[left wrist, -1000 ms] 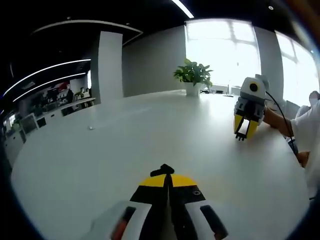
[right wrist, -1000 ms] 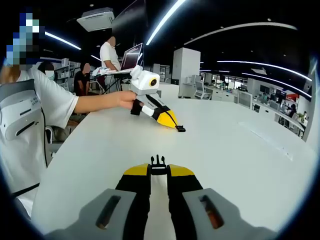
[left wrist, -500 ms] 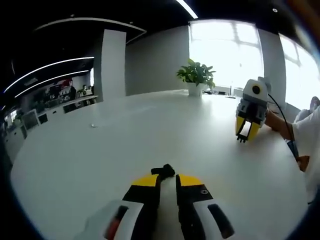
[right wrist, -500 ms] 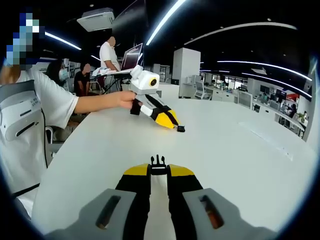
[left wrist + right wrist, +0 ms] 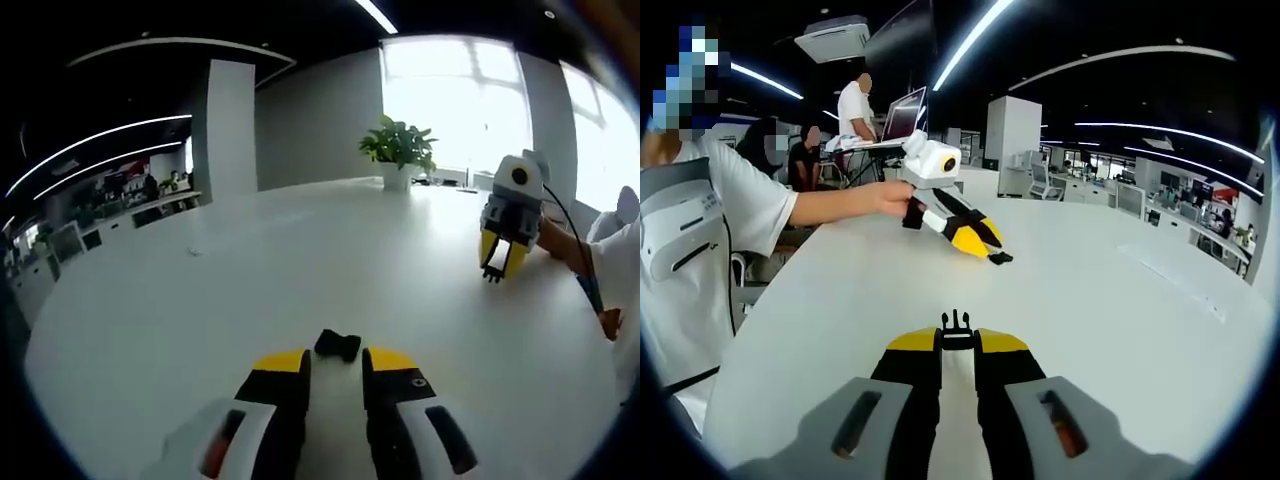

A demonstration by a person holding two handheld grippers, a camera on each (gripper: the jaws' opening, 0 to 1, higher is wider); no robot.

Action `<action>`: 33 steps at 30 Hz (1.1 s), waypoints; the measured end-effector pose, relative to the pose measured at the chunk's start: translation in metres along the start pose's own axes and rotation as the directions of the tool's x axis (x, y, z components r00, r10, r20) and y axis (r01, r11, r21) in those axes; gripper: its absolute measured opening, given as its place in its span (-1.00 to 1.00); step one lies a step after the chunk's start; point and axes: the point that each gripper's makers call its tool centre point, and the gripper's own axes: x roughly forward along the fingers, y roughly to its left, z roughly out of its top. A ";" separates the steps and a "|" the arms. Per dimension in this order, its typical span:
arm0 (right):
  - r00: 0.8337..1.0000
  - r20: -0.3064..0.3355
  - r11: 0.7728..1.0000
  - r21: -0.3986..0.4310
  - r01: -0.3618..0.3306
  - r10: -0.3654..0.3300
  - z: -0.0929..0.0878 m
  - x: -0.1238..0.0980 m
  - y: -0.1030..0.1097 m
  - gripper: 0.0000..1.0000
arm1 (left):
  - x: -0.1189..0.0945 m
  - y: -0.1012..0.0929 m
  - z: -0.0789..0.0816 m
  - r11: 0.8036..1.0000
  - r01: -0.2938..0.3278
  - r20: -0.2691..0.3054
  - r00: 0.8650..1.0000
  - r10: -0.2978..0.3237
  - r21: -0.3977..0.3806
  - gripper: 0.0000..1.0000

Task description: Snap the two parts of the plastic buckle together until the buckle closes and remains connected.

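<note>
As the halves sit apart:
Left gripper (image 5: 335,365): parted, empty; socket half (image 5: 338,344) just ahead.
Right gripper (image 5: 957,341): clamping pronged half (image 5: 957,322).
Risk: skewed prongs would jam.

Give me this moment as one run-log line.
left gripper: open, behind buckle part on table | right gripper: shut on pronged buckle part | buckle: unjoined

Right claw (image 5: 958,345) clamps pronged buckle part (image 5: 957,322); left claw (image 5: 990,246) parted beside socket part (image 5: 1000,257) on table (image 5: 1120,310)
</note>
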 end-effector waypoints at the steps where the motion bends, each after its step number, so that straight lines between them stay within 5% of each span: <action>1: 1.000 0.000 1.000 0.001 -0.001 0.001 0.000 0.000 0.000 -0.79 | 0.000 0.000 -0.001 1.000 -0.001 -0.002 1.000 0.001 0.001 -0.60; 21: 1.000 0.005 1.000 -0.006 -0.001 0.001 0.001 -0.001 0.003 -0.79 | 0.004 0.001 -0.002 0.999 -0.014 -0.017 1.000 0.015 0.045 -0.09; 33: 1.000 -0.001 1.000 -0.015 0.004 -0.004 0.001 -0.001 0.003 -0.79 | 0.008 0.003 0.001 0.999 -0.001 0.001 1.000 0.001 0.049 -0.33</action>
